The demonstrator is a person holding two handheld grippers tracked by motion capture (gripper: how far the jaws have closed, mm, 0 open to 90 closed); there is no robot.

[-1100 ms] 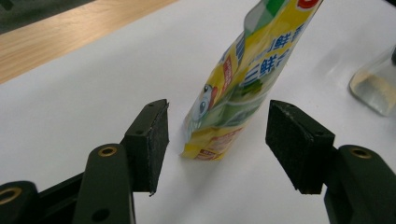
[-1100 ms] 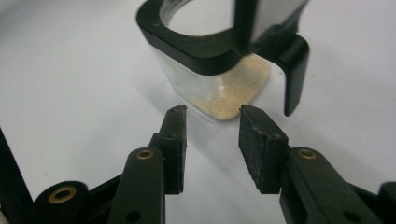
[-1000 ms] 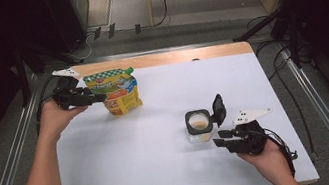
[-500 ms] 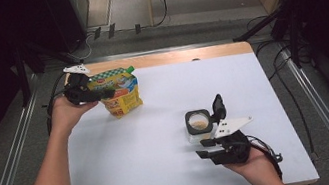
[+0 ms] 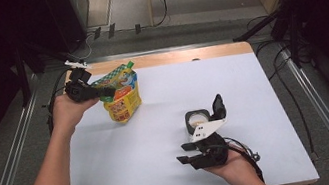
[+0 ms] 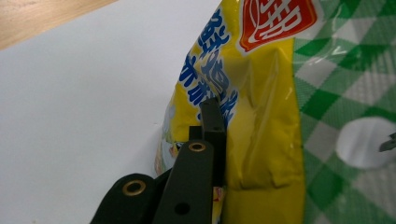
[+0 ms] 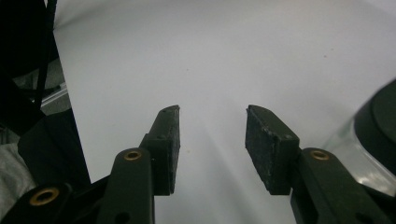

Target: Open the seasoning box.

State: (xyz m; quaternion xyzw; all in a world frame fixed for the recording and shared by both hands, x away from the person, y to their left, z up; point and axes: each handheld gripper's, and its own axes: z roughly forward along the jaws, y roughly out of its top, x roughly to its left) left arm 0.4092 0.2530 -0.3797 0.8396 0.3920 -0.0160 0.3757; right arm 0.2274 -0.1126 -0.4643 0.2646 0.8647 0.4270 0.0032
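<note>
Left gripper (image 5: 101,92) fingers newly clamped on snack pouch (image 5: 122,94) edge

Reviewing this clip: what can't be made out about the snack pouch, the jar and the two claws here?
- Yellow-and-green printed snack pouch: left gripper view, cut off by the frame edges; its lettering is partly covered by the left claw, shut on its edge.
- Small clear jar with open black flip lid: high view, too small to tell its contents; right gripper view, cut off at the edge.
- Right claw: open, nothing between the pads.
</note>
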